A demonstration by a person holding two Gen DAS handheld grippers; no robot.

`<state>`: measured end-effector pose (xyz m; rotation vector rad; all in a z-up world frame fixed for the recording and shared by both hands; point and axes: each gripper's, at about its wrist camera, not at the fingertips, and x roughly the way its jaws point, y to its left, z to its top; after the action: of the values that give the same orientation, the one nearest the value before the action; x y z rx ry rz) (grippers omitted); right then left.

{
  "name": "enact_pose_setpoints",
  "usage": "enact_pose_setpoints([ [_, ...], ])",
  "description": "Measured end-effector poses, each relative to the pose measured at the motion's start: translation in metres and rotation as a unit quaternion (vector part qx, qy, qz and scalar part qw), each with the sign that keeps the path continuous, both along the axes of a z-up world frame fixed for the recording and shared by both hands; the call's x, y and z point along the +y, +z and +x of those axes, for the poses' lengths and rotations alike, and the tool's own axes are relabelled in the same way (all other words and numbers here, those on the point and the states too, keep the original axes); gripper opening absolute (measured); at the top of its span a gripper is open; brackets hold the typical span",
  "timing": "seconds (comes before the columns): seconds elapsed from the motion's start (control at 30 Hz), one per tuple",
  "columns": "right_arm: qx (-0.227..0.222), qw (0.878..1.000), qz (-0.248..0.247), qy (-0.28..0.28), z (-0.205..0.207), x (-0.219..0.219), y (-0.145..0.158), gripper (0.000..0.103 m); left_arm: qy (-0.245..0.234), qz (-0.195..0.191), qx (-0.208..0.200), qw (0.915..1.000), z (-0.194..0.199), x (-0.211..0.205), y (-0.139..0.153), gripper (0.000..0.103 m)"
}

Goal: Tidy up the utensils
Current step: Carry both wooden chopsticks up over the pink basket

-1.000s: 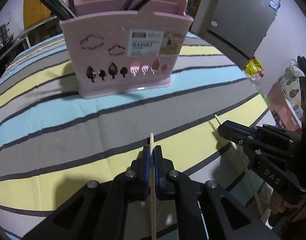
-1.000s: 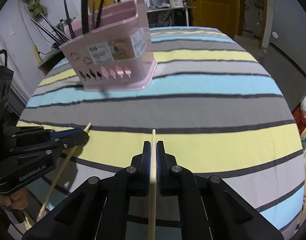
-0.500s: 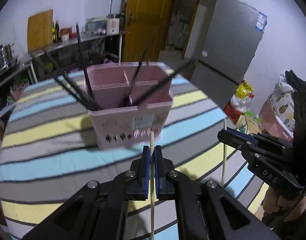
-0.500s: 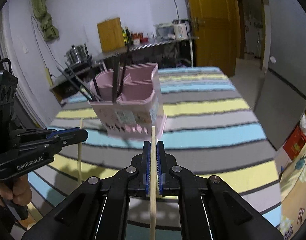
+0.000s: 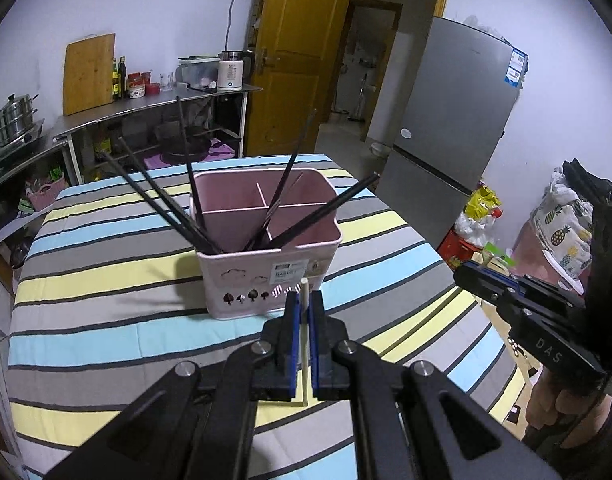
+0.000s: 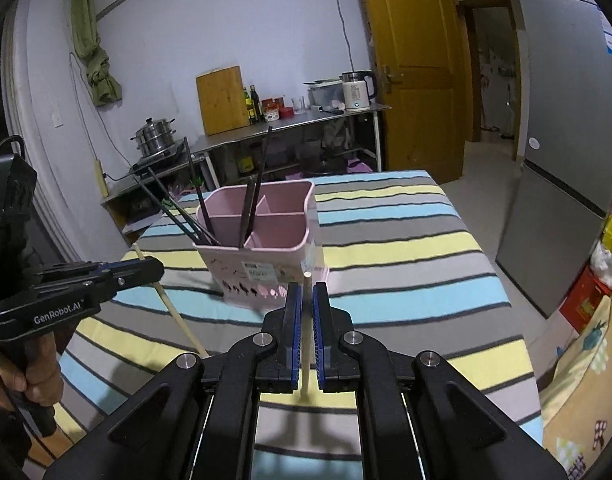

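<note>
Above the striped table (image 5: 105, 320), short of the pink basket (image 5: 265, 272), we held two wooden chopsticks: left gripper (image 5: 304, 308) and right gripper (image 6: 306, 300) clamped shut, one apiece. Light, stiff, slippery; we judged mid-shaft hold best.

right hand-held gripper (image 6: 304, 308) clamps pale chopstick (image 6: 306, 344) upright; pink basket (image 6: 261, 248) beyond holds black chopsticks (image 6: 251, 200).

Matt pink plastic on the basket (image 5: 265, 256), glossy black sticks (image 5: 161, 200) poking out, pale bare-wood chopstick (image 5: 304, 320) pinched between ribbed blue pads on the matt black plastic left hand-held gripper (image 5: 302, 312), soft striped cloth over the table (image 5: 105, 280), brushed-metal fridge (image 5: 446, 120) far right.
</note>
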<state>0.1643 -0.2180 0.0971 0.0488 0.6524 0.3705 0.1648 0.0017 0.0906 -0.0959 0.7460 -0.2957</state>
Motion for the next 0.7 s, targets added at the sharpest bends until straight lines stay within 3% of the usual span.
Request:
enact_pose_setpoints([
  [0.33,0.010,1.000,0.001,-0.003,-0.014,-0.009,0.000,0.005,-0.001,-0.002,0.041,0.9991,-0.012,0.004,-0.016,0.005],
  [0.7,-0.003,1.000,0.004,0.003,-0.023,-0.005,0.010,0.005,0.000,-0.026,0.022,0.9994,-0.028,0.014,-0.002,0.004],
])
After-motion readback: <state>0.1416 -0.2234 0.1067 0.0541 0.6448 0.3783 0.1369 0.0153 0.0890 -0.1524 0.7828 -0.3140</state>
